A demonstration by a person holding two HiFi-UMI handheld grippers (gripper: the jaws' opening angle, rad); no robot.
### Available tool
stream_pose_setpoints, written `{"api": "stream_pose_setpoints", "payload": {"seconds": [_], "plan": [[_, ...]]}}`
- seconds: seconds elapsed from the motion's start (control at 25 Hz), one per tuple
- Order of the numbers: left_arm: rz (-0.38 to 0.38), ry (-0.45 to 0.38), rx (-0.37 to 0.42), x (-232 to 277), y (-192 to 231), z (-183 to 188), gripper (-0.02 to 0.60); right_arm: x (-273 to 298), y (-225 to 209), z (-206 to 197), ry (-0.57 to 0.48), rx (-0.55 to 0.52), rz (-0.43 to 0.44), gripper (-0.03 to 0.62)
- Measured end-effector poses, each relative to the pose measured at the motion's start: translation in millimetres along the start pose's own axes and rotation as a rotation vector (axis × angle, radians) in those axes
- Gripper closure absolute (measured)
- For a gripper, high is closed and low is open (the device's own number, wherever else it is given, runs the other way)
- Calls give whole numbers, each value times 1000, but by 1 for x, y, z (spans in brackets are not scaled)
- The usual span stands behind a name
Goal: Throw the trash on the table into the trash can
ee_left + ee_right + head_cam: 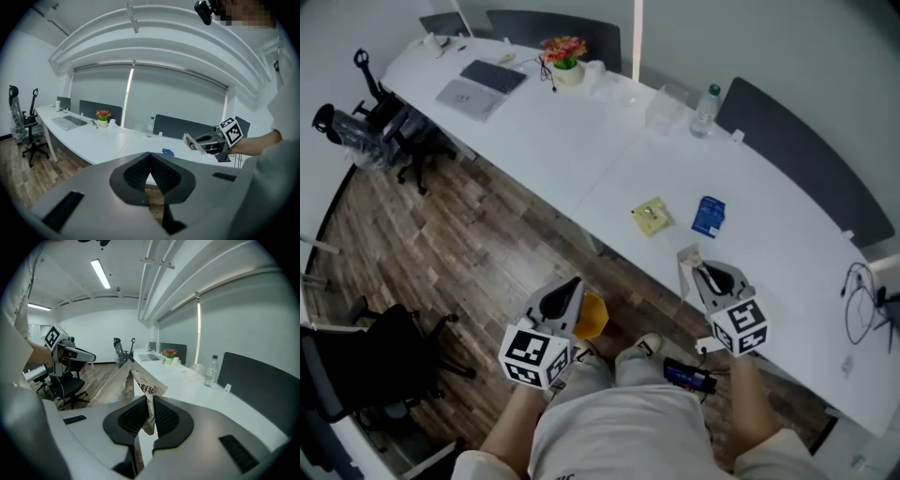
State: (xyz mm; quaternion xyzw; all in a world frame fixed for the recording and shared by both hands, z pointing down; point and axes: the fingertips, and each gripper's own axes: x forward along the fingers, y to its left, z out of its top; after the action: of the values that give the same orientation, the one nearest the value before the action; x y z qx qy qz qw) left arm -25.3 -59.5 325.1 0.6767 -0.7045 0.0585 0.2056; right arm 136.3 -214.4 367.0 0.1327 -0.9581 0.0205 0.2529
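Floor (487, 244) of wood planks lies beneath the left gripper (570, 292), which hangs clear of the white counter (581, 141), on the near side of its edge. Its jaws are pressed together with nothing between them (its own view shows the pads meeting at the tips). Just beside it, lower down, sits an orange-yellow object (592, 317), too hidden to name.

Further right, on the counter, a yellow packet (652, 217) and a blue packet (709, 216) lie flat, near each other but apart, and both sit ahead of the right gripper (703, 273). That gripper hovers at the counter's near edge, its jaws nipped narrow on a pale printed wrapper (145, 385). The wrapper's pinched tail runs down between the pads, and the rest sticks up and out past the tips, off the counter. A water bottle (705, 110) stands at the far edge.
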Motion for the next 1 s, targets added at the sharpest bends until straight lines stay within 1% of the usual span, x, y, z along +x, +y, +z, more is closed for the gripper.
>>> {"api": "stream_pose_setpoints", "payload": {"seconds": [0.24, 0.44, 0.52, 0.64, 0.76, 1.0], "plan": [[101, -27, -36, -63, 53, -12, 581, 47, 77, 31, -9, -56, 125, 543], [152, -48, -82, -105, 83, -25, 581, 76, 130, 51, -7, -93, 201, 543], [174, -56, -107, -118, 93, -30, 581, 86, 152, 59, -13, -106, 240, 543], [209, -76, -137, -133, 104, -35, 581, 98, 183, 62, 6, -133, 308, 543], [248, -99, -157, -144, 112, -36, 581, 106, 205, 63, 21, -159, 365, 543], [304, -102, -189, -161, 126, -46, 581, 124, 225, 68, 32, -207, 426, 543]]}}
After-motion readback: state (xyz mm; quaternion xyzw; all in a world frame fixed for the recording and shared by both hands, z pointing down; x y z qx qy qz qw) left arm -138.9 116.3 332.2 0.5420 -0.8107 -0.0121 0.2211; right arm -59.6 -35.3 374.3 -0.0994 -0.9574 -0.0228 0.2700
